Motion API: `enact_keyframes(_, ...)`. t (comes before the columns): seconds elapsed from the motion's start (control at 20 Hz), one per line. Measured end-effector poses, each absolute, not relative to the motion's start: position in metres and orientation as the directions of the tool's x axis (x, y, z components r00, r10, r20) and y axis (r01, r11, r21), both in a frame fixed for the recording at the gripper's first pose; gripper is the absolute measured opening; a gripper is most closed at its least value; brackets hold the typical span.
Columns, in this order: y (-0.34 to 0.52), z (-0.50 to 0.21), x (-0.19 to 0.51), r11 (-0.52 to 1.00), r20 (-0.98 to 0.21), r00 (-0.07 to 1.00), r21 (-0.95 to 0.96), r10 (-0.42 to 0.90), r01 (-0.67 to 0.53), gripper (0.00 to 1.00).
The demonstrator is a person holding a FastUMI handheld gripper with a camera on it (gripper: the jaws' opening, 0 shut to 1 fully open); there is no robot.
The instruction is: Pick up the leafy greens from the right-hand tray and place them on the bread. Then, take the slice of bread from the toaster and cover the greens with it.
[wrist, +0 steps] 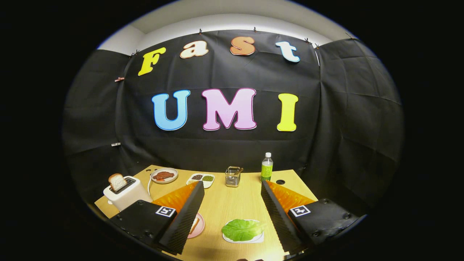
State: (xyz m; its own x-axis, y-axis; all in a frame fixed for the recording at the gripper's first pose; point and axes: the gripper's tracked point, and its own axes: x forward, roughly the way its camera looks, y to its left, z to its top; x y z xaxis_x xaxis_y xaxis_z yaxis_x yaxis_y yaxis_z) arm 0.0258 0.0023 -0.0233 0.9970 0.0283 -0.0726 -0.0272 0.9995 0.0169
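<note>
On the worktop [224,206], a toaster [127,194] at far left holds 1 upright slice of bread [116,181]. Right of it sit a plate of meat [164,175] and a divided dish [201,179]. A pink plate [197,226], apparently carrying bread, peeks past the left finger. The tool [230,188] is wide open and empty. Leafy greens [242,229] lie on a white tray [253,240] between the fingers. Beyond: a wire holder [233,176], a green bottle [266,168].

We hold hand-held gripper [232,188] level, fingers [188,214] spread wide at 7 and 5 o'clock, gripping nothing.
</note>
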Motion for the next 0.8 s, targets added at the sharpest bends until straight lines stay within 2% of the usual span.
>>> enact_keyframes(0.4,0.006,-0.052,0.044,0.995,-0.163,0.981,0.013,0.101,-0.1,0.98)
enact_keyframes(0.8,-0.007,-0.138,0.067,0.993,-0.393,0.914,-0.015,0.105,-0.12,0.98)
